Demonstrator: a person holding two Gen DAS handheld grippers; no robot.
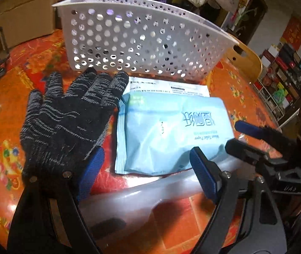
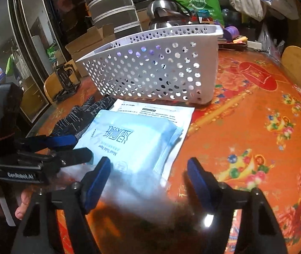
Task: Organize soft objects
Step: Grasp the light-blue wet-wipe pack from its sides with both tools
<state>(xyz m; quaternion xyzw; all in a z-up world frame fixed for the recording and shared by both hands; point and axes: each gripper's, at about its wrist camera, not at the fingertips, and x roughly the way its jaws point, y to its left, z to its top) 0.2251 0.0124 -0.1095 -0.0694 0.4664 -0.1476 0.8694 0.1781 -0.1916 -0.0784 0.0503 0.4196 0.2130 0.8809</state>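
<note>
Left gripper (image 1: pixel 148 169) spread wide at bottom centre, gripping nothing — dark knit glove (image 1: pixel 65 122) draped over its left finger. Right gripper (image 2: pixel 149 169) likewise wide apart, empty. Blue wipes pack (image 1: pixel 167 131) mid-frame on a white pouch (image 1: pixel 171 86), just below the perforated white basket (image 1: pixel 142 42) — all on the orange floral tablecloth (image 2: pixel 256 127).

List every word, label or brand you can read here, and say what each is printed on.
"GenRobot.AI": on the body of the left gripper, seen in the right wrist view.
"Moist Toilet Paper": small print on the blue wipes pack, upside down; only partly legible.
Large Chinese characters on that pack: too stylised to read.
Fine print on the white packet beneath: too small.
</note>
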